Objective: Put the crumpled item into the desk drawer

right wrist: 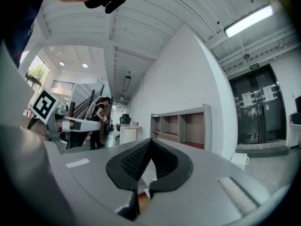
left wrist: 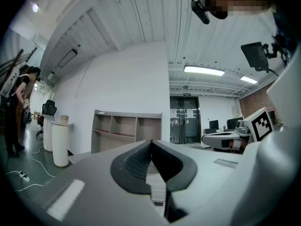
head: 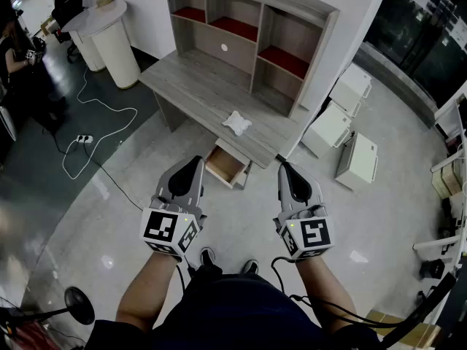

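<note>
Low in the frame, the left gripper point(head: 194, 160) and the right gripper point(head: 284, 166) were both closed tight with nothing in them, held above the floor short of the grey wooden bench point(head: 186, 86). Just beyond their tips, at centre, the small brown-lined wooden drawer point(head: 225, 165) stood pulled out. Farther up, the crumpled white item point(head: 237, 122) lay near the bench's front edge. Reaching in without first spreading a gripper would likely nudge the light wad off that edge. A careless drop could also miss the narrow drawer mouth.
</note>
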